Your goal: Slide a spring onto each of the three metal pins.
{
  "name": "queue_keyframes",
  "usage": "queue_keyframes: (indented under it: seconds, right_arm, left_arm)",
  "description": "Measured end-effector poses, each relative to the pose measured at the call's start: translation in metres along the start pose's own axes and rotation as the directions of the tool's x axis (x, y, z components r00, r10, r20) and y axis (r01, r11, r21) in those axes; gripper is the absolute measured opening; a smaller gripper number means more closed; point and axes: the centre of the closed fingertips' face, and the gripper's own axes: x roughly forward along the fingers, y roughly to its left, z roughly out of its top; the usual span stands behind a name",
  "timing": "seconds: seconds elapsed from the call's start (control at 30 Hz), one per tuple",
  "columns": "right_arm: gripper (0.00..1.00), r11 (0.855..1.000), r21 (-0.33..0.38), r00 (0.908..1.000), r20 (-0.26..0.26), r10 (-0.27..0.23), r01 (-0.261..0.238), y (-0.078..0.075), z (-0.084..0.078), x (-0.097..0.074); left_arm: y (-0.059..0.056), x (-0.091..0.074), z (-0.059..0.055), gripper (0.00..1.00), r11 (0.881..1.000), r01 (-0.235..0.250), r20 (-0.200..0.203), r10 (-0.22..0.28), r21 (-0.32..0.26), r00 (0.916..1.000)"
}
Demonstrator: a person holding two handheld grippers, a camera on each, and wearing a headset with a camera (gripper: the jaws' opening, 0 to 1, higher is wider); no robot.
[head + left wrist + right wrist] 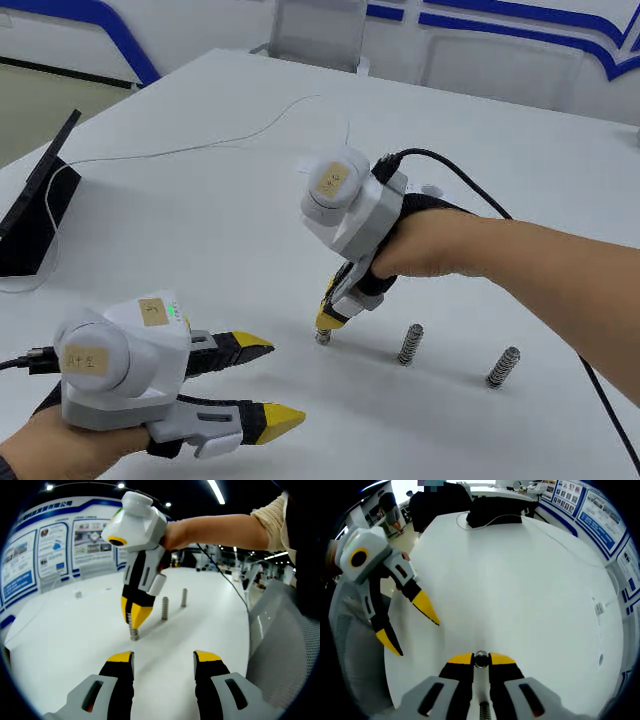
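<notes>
Table [200,230] white. Left gripper [268,385] hung low, jaws wide apart, empty. Right gripper [328,320], the nearer, pointed straight down, jaws pinched on upright spring [132,622], standing directly over bare pin [322,338], axes in line. Middle pin [410,344] and end pin [503,367] already wore springs

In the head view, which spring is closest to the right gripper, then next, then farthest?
1. held spring, between the jaws of the right gripper.
2. middle spring, just to the right.
3. end spring, farthest right.
</notes>
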Motion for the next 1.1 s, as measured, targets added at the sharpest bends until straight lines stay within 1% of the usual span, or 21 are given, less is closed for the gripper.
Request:
queue_keyframes:
  seconds: [0.27, 0.53, 0.93, 1.1]
  right_arm:
    - [0.13, 1.0, 0.002, 1.0, 0.001, 0.002, -0.002, 0.0026, -0.0007, 0.0044]
    - [0.14, 1.0, 0.006, 1.0, 0.005, 0.002, -0.002, 0.0021, -0.0016, 0.0062]
    - [0.19, 1.0, 0.001, 0.9999, 0.015, -0.005, 0.005, 0.0034, -0.002, 0.0067]
    - [0.22, 1.0, -0.004, 1.0, 0.009, -0.001, 0.001, 0.0056, -0.007, 0.0069]
  left_arm:
    - [-0.0006, 0.0003, 0.0003, 0.49, 1.0, 0.001, -0.001, -0.001, 0.0, 1.0]
    - [-0.0023, 0.0009, 0.0003, 0.49, 1.0, 0.005, -0.003, -0.005, 0.001, 1.0]
    - [-0.0022, 0.0005, 0.0, 0.49, 1.0, 0.006, -0.003, -0.006, 0.0, 1.0]
    - [-0.0025, 0.0011, 0.0007, 0.49, 1.0, 0.007, -0.001, -0.007, 0.0, 1.0]
